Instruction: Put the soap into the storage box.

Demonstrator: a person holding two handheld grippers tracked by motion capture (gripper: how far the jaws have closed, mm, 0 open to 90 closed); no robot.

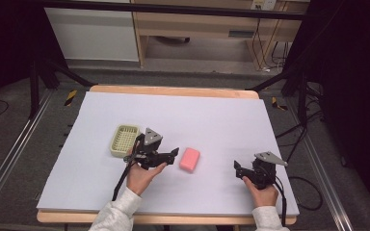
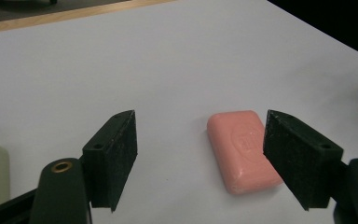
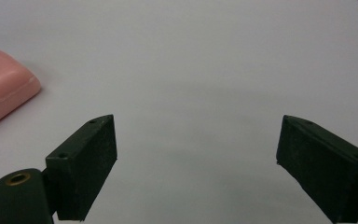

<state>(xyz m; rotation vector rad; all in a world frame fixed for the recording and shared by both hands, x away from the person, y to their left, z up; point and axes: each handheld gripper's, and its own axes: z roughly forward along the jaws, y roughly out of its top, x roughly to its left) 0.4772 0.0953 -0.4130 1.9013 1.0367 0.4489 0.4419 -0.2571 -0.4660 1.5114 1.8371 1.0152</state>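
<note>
Just ahead of the wide-spread left claw lies the pink soap.

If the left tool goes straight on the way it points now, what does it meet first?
Most likely the pink soap bar: it lies just ahead of the open left tool, nearer one jaw, though depth is unclear.

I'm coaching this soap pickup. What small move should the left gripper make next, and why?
Probably ease the left gripper forward and slightly toward its right jaw: its jaws stand open, but the pink soap lies off-centre, close by that jaw, flat on the white sheet.
</note>
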